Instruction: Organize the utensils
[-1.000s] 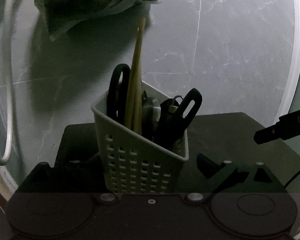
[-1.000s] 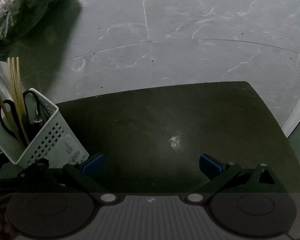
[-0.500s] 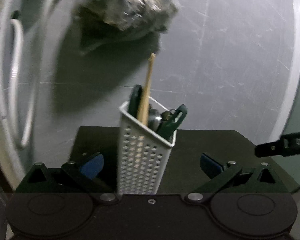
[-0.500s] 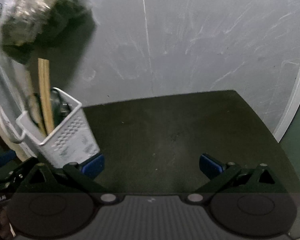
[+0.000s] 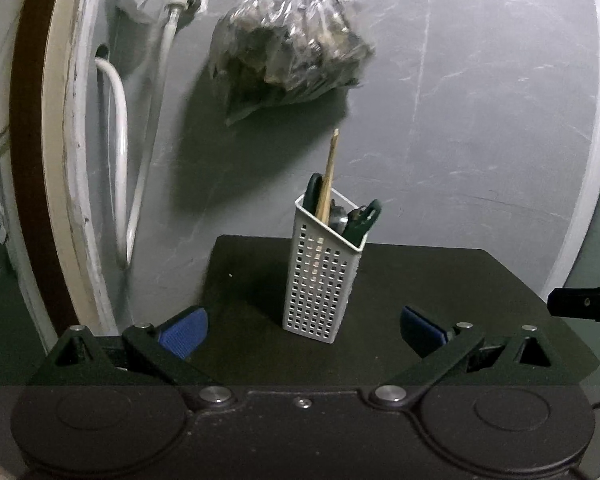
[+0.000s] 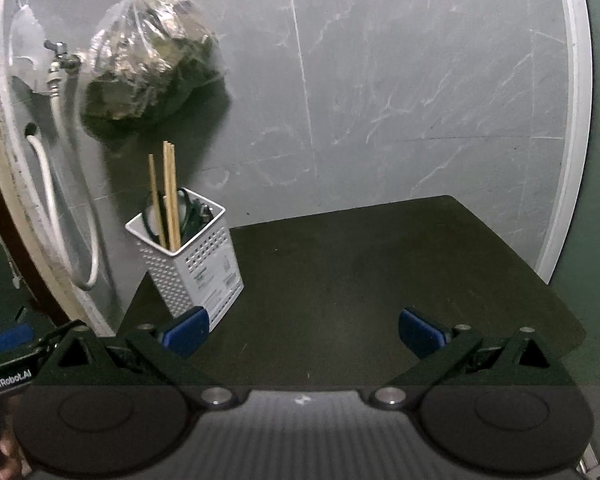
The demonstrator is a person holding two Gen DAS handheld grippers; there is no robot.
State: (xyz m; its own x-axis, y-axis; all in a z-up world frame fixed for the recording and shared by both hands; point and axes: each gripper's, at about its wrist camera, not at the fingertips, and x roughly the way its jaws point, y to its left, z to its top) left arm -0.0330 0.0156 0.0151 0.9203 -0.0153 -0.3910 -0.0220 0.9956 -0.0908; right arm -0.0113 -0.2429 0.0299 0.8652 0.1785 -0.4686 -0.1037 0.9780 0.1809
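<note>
Two grippers, the left gripper and the right gripper, hang wide open and empty as the white utensil caddy, filled with chopsticks and scissors, stands on the dark worktop; sorting seems finished, with only withdrawal apparently remaining.

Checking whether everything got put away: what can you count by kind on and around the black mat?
Caddy: 1
Wooden chopsticks standing in it: at least 3
Dark-handled tools in it: too crowded to count
Plastic bag hanging on the wall: 1
Loose items on the mat: 0
Total clearly countable: 5
</note>
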